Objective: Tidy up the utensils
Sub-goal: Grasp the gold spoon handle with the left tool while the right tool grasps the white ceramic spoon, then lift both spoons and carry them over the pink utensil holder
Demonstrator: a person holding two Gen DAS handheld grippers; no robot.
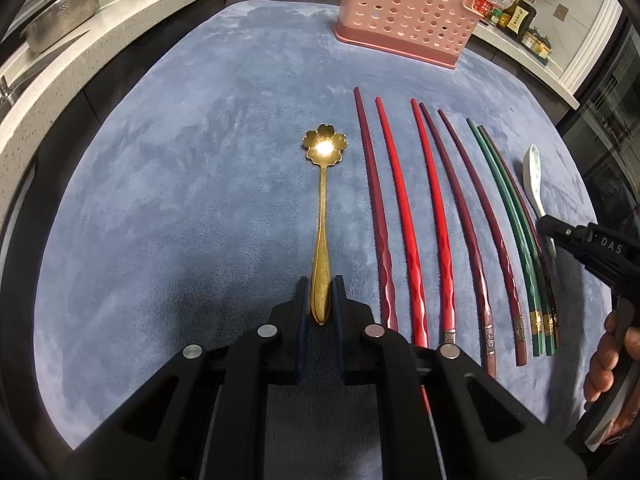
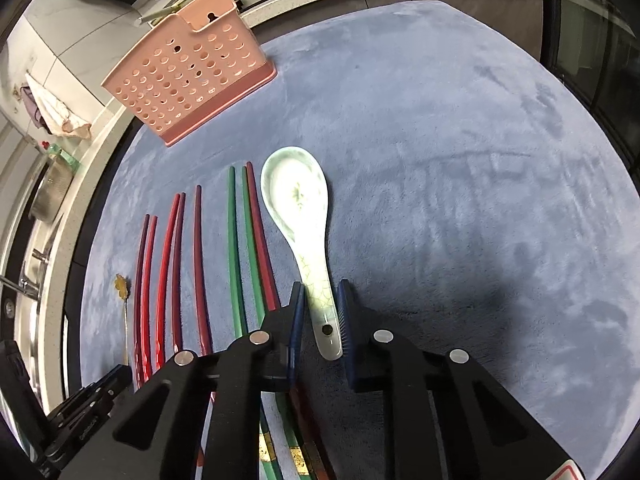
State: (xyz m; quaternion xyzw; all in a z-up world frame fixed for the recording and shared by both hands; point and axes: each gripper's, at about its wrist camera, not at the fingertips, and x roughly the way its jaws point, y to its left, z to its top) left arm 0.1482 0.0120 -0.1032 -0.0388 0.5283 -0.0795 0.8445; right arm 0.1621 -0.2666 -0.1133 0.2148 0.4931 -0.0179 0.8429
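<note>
Eight chopsticks (image 1: pixel 448 216); left tongs (image 1: pixel 320 300) clamped on gold spoon (image 1: pixel 322 216), right tongs (image 2: pixel 320 316) on ceramic spoon (image 2: pixel 298 208).

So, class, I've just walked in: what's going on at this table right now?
A person is sorting utensils with a handheld gripper in each hand. The left gripper is shut on the handle of the gold flower spoon, which lies flat on the blue mat. The right gripper is shut on the handle of the white ceramic spoon, also lying on the mat. The chopsticks lie in a row between the two spoons, and the pink holder stands beyond them.
</note>
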